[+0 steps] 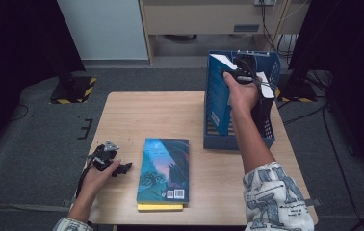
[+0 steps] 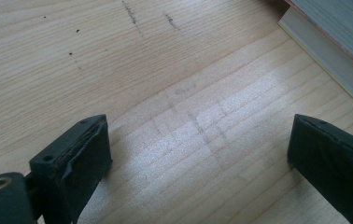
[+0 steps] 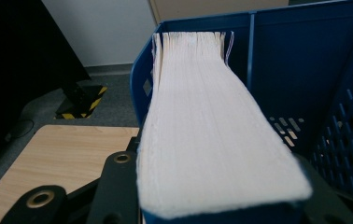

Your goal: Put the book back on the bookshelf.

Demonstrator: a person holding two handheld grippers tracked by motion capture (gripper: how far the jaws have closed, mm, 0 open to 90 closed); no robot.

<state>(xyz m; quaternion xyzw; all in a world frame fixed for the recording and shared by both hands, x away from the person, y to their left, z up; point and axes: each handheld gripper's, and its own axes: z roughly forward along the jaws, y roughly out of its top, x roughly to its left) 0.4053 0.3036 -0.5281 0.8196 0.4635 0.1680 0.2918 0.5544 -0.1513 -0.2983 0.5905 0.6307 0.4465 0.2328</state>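
High view: one crate (image 1: 269, 137), three books (image 1: 163, 169).

Both forearms are bare below short sleeves of pale cloth printed with dark blue-grey drawings; the right sleeve (image 1: 276, 199) shows the pattern plainly, and a corner of the left sleeve (image 1: 69, 224) peeks in at the bottom edge. The left gripper (image 1: 110, 161) is a black, angular tool with a small grey three-cornered plate on top and a black cable trailing back along the wrist. Seen up close, its jaws are matte black blocks faced with worn, wrinkled black padding, and a brass-ringed hole sits in the frame beside one. The right gripper (image 1: 243, 72) is black too, with thin cables and brass-ringed holes in its flat black links.
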